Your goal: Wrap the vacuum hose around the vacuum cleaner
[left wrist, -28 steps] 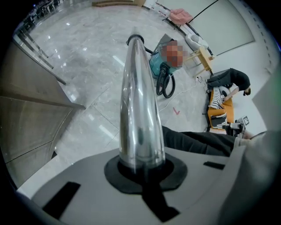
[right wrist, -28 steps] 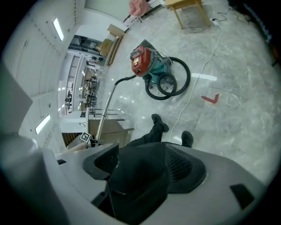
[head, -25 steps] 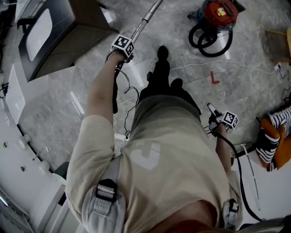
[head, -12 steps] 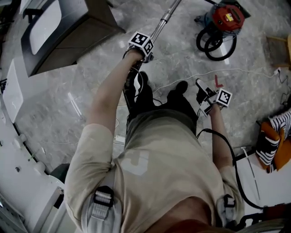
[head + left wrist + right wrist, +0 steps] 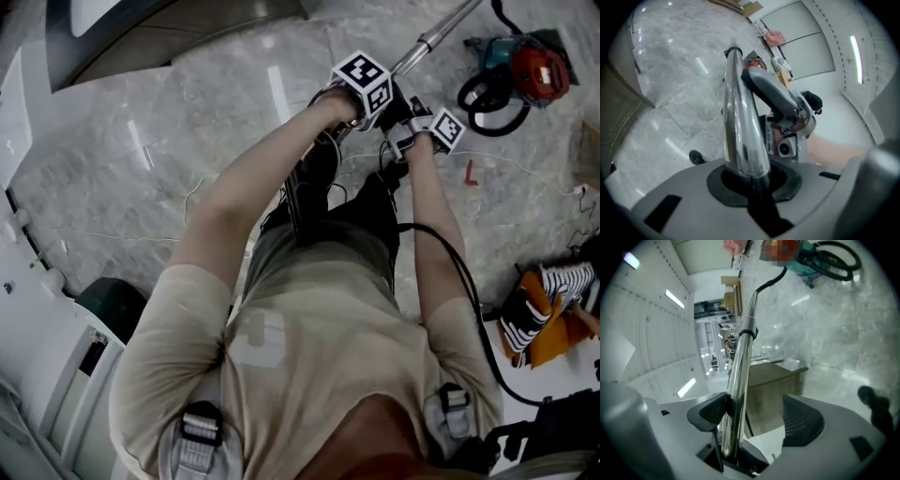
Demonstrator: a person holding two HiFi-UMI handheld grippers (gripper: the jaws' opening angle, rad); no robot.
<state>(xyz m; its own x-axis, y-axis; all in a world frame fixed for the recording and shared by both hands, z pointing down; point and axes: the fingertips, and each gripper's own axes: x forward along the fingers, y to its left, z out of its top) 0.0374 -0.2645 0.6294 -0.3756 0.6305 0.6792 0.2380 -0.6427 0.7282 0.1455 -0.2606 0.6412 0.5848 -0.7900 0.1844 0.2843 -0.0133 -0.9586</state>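
Right claw (image 5: 757, 408) agape, wand (image 5: 740, 362) (chrome) – against pad (image 5: 710, 412)

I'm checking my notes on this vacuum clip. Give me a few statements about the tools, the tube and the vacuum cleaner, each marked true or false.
The left tool grips the metal tube. True; its jaws have just been opening slightly, tube between them.
The right tool is clamped shut on the tube. False: its jaws stand apart, the tube against one pad only.
The vacuum cleaner stands on a table. False: it stands on the floor.
A black hose lies looped beside the vacuum cleaner. True.
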